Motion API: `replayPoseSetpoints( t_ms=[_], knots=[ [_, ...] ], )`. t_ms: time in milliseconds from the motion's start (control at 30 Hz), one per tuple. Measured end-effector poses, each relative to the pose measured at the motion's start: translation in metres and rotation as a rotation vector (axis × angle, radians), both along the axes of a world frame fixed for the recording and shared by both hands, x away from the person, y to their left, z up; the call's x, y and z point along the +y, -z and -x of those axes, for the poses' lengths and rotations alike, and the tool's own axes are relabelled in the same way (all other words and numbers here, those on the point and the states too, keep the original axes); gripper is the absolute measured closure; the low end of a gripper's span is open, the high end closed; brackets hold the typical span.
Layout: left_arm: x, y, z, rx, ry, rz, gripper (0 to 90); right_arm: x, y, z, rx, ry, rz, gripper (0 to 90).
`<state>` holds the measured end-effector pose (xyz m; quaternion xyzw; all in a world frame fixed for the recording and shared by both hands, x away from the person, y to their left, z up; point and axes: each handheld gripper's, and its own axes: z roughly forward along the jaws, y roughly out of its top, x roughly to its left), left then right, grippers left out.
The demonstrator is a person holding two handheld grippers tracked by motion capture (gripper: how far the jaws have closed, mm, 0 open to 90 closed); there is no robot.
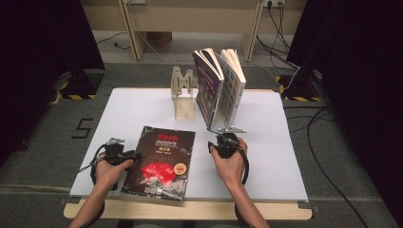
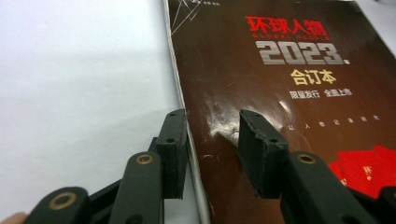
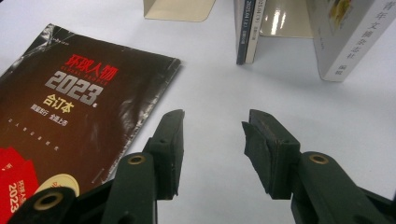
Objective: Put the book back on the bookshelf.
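Dark-covered magazine flat on white table, near-left, spine edge toward left gripper. Upright books well apart at far centre-right, leaning against a bookend.

Left fingers straddling the magazine's left edge: one outside on the table, one over the cover. Not yet pinching; gap visible on the cover side. Likely step: picking up the magazine by that edge.

To do well: slide outer finger under the edge before closing. Grip near mid-length of the spine, not a corner, to stop sagging. Close firmly; glossy cover looks slippery. Lift spine first, tilt toward upright.

Right gripper near centre, on the magazine's right, fingers apart, nothing between. Ready to steady the right edge once raised.
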<state>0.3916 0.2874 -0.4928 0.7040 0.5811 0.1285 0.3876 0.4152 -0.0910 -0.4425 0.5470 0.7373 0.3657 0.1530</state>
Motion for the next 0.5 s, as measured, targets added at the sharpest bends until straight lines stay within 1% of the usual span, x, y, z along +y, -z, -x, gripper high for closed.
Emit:
replayPoseSetpoints(
  t_ms=[33, 167, 267, 367, 433, 500],
  knots=[
    [0.0, 0.0, 0.0, 0.0, 0.002, -0.008, 61.9, 0.001, 0.0, -0.001, 0.003, -0.001, -0.001, 56.9],
    [-0.002, 0.0, -0.002, -0.001, 0.009, -0.008, 60.7, 0.002, 0.0, -0.005, 0.01, -0.005, 0.002, 57.0],
    [-0.005, 0.0, -0.001, -0.013, 0.02, -0.033, 61.2, 0.003, -0.001, -0.009, 0.021, -0.004, -0.012, 57.0],
    [-0.006, 0.0, -0.001, -0.013, 0.03, -0.016, 63.9, 0.004, 0.001, -0.012, 0.03, -0.008, -0.013, 57.0],
    [-0.01, 0.001, 0.001, -0.012, 0.038, 0.003, 65.4, 0.005, 0.002, -0.013, 0.039, -0.011, -0.016, 56.9],
    [-0.015, 0.002, 0.003, -0.017, 0.049, 0.004, 65.6, 0.005, 0.004, -0.015, 0.044, -0.016, -0.009, 57.4]
  ],
)
